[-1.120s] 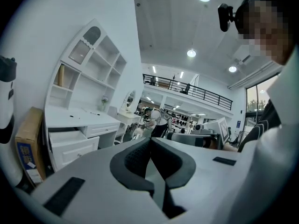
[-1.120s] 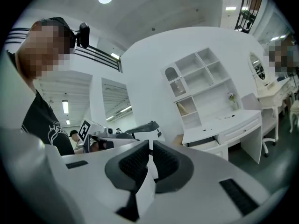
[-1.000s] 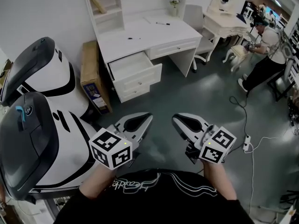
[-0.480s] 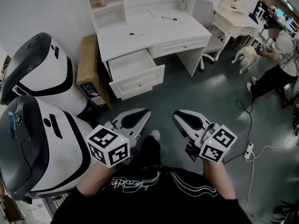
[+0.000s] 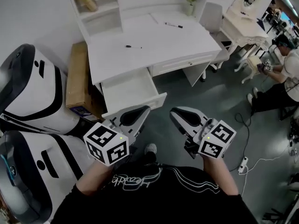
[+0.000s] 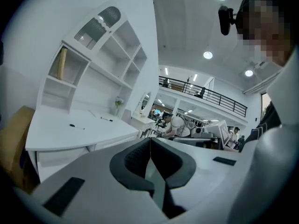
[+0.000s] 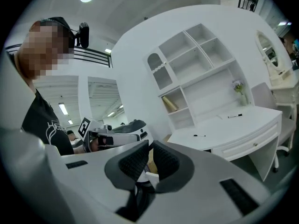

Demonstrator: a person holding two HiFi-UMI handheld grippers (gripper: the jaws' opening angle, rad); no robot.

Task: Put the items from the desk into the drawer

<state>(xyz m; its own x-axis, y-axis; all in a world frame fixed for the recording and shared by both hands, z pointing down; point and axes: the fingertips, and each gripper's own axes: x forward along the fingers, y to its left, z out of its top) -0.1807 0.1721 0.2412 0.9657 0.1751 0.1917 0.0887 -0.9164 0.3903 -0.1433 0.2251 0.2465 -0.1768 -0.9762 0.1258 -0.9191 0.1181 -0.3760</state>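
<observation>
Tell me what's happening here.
A person stands before a white desk with a hand-held gripper in each hand. The left hand-held gripper and the right hand-held gripper are both shut and hold nothing. A black pen lies on the desktop, and a second pen lies farther back. The drawer below is pulled open. Nothing has been picked up yet.

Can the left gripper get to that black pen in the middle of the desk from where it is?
Probably not from here: the left gripper hangs short of the desk, before the open drawer, jaws shut. Nothing blocks the pen, though.
</observation>
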